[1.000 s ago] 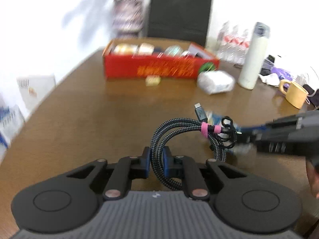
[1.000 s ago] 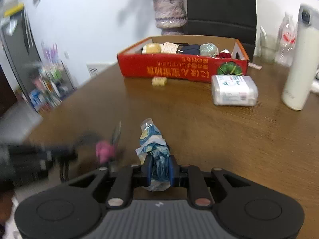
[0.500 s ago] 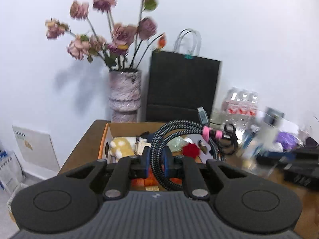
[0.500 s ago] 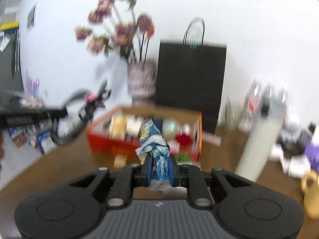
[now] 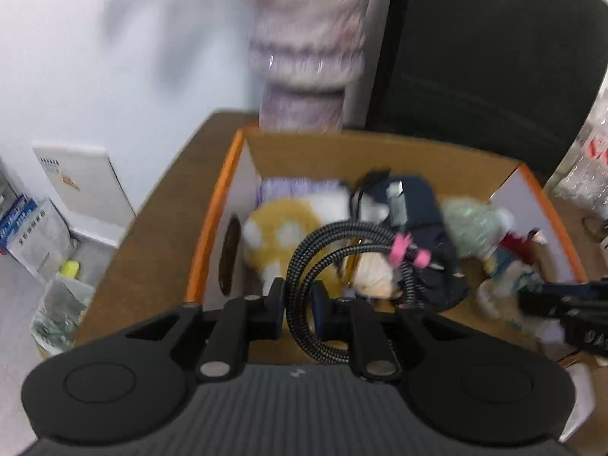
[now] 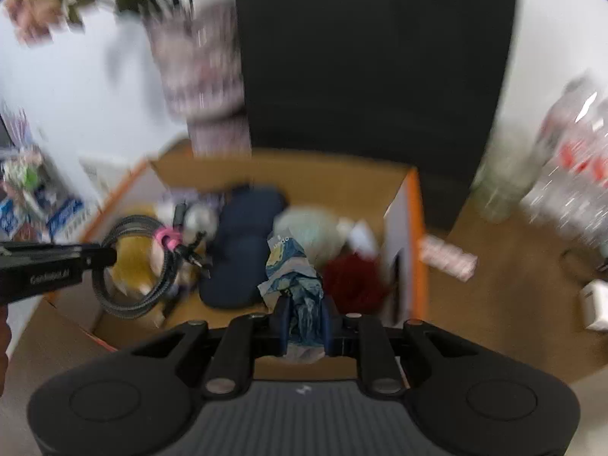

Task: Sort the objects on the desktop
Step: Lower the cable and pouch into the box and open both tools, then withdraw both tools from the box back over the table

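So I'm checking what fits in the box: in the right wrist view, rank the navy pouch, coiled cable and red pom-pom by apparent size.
1. Navy pouch
2. Coiled cable, close to it; blur makes this unsure
3. Red pom-pom, partly hidden

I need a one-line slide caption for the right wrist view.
Right hand-held gripper holds a crumpled blue printed wrapper above the orange-edged cardboard box.

The coiled braided cable (image 5: 323,250), bound with a pink tie, hangs above the open orange-rimmed box (image 5: 212,209), over the plush toys and dark pouch inside. The crumpled blue wrapper (image 6: 294,277) stands upright above the box's right end.
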{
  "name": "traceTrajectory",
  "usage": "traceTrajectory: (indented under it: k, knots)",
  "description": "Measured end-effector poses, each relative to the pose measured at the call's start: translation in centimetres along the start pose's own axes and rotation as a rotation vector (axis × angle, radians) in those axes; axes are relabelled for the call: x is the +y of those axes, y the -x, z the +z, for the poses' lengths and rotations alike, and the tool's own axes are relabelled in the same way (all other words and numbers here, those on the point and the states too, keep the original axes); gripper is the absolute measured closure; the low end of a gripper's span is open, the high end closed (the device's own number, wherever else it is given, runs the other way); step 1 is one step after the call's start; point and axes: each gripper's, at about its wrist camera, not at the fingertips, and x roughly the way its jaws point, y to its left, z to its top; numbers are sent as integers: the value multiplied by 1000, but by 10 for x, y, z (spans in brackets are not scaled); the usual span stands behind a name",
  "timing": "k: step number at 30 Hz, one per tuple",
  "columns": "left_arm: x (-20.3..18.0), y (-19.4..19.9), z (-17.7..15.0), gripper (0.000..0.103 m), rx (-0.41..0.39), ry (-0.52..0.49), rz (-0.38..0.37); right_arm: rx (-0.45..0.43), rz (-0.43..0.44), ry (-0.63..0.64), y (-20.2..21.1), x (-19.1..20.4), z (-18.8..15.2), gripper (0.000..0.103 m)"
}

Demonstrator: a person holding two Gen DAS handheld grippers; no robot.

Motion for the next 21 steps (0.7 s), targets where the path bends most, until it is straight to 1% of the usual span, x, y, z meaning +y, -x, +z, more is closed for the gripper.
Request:
traceTrajectory:
  k: [1,2,3,4,5,6,7,8,9,11,12,14,16,18,19,21]
  knots:
    - [-1,0,-6,75,-30,-26,0,26,7,4,-12,3,-1,86]
    - [-3,1,-9,49,-52,-56,-1,49,21,2,-22,7,-5,82]
    - [-3,3,-10,34,-50,-66,-10,70,40,0,-31,11,-8,78]
    - [-2,4,-11,21,-22,-54,-46,77,60,-6,-36,17,-14,62]
    - [0,5,-9,22,-2,-43,-83,75,92,-19,-39,18,-15,45]
    - [1,10,-7,22,10,-34,-116,67,111,-40,-38,18,-15,38]
    - [4,15,-5,20,8,-26,-128,66,117,-60,-36,17,-15,29]
    - [6,23,-3,17,-4,-21,-117,66,118,-83,-30,14,-13,24]
    - [4,28,1,15,-14,-20,-103,59,116,-100,-23,11,-11,23]
    - [8,43,4,0,-39,-6,-90,33,98,-123,-4,4,-7,18]
    - [11,49,4,0,-50,6,-91,20,84,-129,5,2,-5,17]
    - [12,57,1,0,-36,11,-93,-10,39,-141,25,-1,-4,7]
    - [10,63,-5,0,3,11,-86,-42,-12,-152,42,-5,-5,4]
    - [8,73,-16,0,17,12,-52,-67,-53,-160,58,-5,-11,4]
    - [7,81,-22,0,9,10,-31,-83,-69,-165,68,-4,-17,3]
    - [7,101,-36,0,-33,4,-22,-122,-81,-162,85,-2,-30,3]
